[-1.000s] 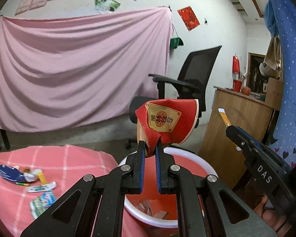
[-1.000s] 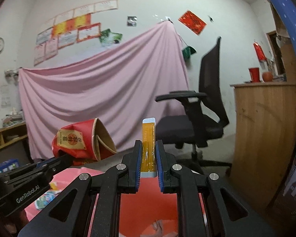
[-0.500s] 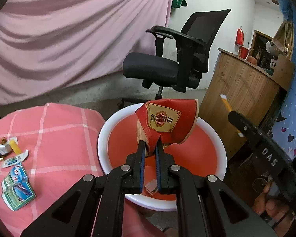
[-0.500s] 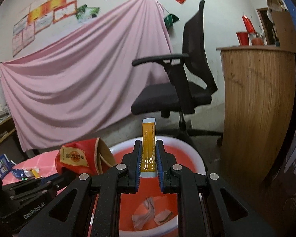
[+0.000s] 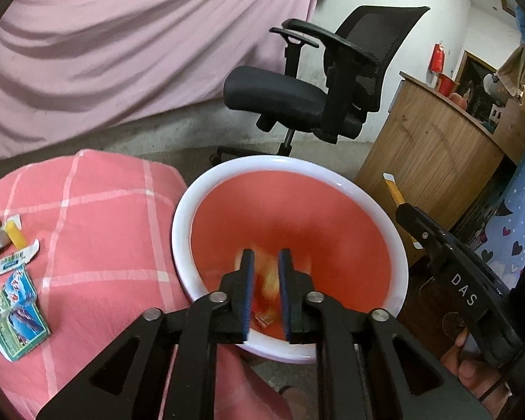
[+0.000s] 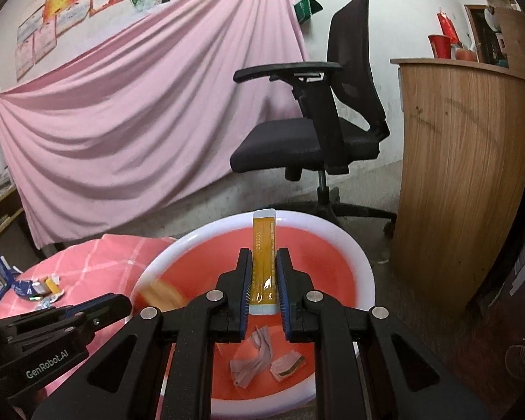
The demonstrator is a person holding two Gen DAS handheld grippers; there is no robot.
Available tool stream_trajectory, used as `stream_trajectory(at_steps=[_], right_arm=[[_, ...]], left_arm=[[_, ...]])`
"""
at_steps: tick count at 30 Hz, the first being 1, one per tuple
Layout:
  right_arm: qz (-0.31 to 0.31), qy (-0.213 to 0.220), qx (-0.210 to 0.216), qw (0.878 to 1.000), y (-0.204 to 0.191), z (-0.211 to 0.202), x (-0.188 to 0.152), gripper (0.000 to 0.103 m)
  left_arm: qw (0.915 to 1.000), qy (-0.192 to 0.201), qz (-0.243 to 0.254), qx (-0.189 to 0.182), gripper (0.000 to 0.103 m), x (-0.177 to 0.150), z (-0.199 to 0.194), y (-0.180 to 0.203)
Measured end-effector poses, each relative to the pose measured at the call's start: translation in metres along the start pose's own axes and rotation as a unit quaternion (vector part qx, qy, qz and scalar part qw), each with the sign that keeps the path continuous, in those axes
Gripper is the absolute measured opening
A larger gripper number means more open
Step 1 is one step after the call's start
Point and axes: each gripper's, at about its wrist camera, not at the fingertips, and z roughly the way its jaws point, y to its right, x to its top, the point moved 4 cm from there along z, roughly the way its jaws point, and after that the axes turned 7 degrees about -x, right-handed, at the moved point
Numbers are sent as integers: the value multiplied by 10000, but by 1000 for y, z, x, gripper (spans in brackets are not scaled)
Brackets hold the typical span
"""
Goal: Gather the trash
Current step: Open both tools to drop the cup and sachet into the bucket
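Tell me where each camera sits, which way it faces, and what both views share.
Left wrist: on the left gripper, angled down into the red bin; jaws opening, a blurred wrapper dropping; a hand shows.
Right wrist: on the right gripper, looking more level; jaws hold a yellow sachet.
Shared: bin, office chair, pink sheet, checked cloth.

A black office chair (image 5: pixel 308 91) stands between pink drape (image 5: pixel 122 52) and wooden counter (image 5: pixel 434 147).

Both wrist views look forward and downward, close above the white-rimmed red plastic basin (image 5: pixel 367 196) (image 6: pixel 353 259); both share the black mesh office chair (image 5: pixel 297 94) (image 6: pixel 297 140).
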Motion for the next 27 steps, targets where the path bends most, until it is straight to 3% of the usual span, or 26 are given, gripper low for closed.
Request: stream_trajectory(at_steps=[2,4,11,16,20,24,27], right_arm=[[15,-59,-15,10000,2,2,0,16],[39,-74,-26,10000,3,2,0,25],[7,28,11,10000,0,-3,5,28],[30,298,154,9994,-3,-19,13,47],[-17,621,255,9977,-11,-38,21,51],[8,1030,399,9939,-19,-60,29,77],[-23,1287,554,9901,-29,-77,33,83]], left_arm=[[9999,3,-102,-27,24,0,-1,-3],[9998,25,-186,-52,24,0,-3,-6],[9986,274,-440,-59,30,4,-18,-18],[9971,603,-452,75,32,5,-47,-22],[9936,1015,-437,245,44,1,-81,-23],[9886,1376,-386,474,56,-4,-116,-25],[9815,1737,-381,712,80,-12,-148,-30]])
